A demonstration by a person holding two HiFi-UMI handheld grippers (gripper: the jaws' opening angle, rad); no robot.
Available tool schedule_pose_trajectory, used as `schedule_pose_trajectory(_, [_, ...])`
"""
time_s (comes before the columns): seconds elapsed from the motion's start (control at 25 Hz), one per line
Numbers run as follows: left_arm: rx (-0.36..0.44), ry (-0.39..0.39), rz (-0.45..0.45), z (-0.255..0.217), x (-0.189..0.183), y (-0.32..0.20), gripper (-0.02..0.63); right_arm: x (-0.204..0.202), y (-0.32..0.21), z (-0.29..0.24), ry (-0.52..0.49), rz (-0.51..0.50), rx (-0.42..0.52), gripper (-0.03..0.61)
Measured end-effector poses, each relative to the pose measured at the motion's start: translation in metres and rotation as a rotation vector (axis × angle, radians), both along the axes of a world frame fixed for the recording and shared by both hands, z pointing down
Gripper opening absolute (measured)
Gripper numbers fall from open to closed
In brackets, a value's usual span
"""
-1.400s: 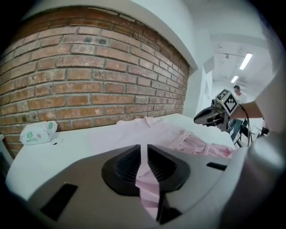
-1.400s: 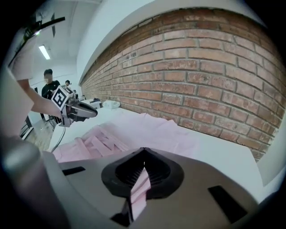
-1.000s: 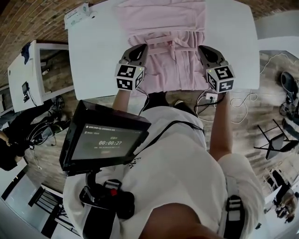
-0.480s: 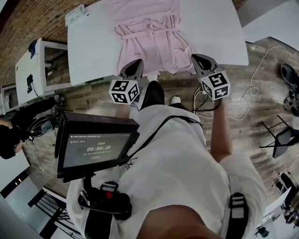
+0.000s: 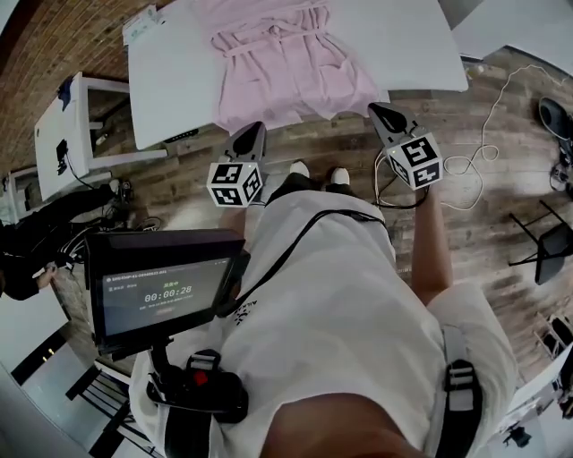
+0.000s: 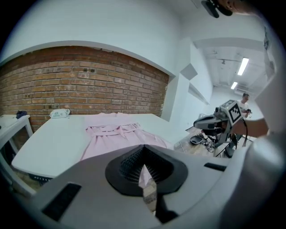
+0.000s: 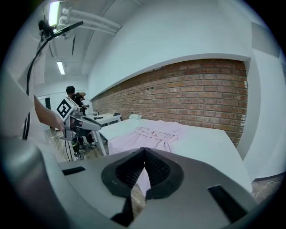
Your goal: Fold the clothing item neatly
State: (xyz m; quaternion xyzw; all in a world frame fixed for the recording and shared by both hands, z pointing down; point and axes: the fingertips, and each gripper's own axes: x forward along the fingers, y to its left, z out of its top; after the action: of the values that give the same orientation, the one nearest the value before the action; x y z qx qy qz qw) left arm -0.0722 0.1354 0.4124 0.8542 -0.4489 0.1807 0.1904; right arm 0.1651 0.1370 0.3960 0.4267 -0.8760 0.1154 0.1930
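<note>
A pale pink robe (image 5: 286, 72) with a tied belt lies spread flat on the white table (image 5: 179, 80), its hem draping over the near edge. My left gripper (image 5: 254, 128) and right gripper (image 5: 376, 109) hover over the wooden floor just off that edge, both shut with nothing gripped. In the left gripper view the robe (image 6: 111, 134) lies ahead beyond the shut left gripper (image 6: 143, 167), and the right gripper (image 6: 210, 120) shows at the side. The right gripper view shows the robe (image 7: 152, 134) past its own right gripper (image 7: 143, 163).
A tablet screen (image 5: 166, 286) hangs at the person's chest. A white side table (image 5: 67, 125) stands left of the main table and a small packet (image 5: 143, 22) lies at its far left corner. Cables (image 5: 474, 170) trail on the floor at the right. Another person (image 7: 70, 91) is far off.
The person has stepped back from the table. Both grippers have drawn back from above the robe to just off the table's near edge. The robe has stayed where it lay.
</note>
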Motion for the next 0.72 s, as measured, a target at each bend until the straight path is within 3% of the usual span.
schedule_pose_trajectory(0.28, [-0.002,0.008,-0.004,0.011,-0.029,0.017,0.002,-0.007,0.026,0.014,0.013,0.040,-0.014,0.005])
schedule_pose_trajectory(0.72, [-0.026,-0.044,-0.003,0.042,-0.110,0.037,0.002,-0.052,0.050,0.020,0.076,0.076,-0.032,0.005])
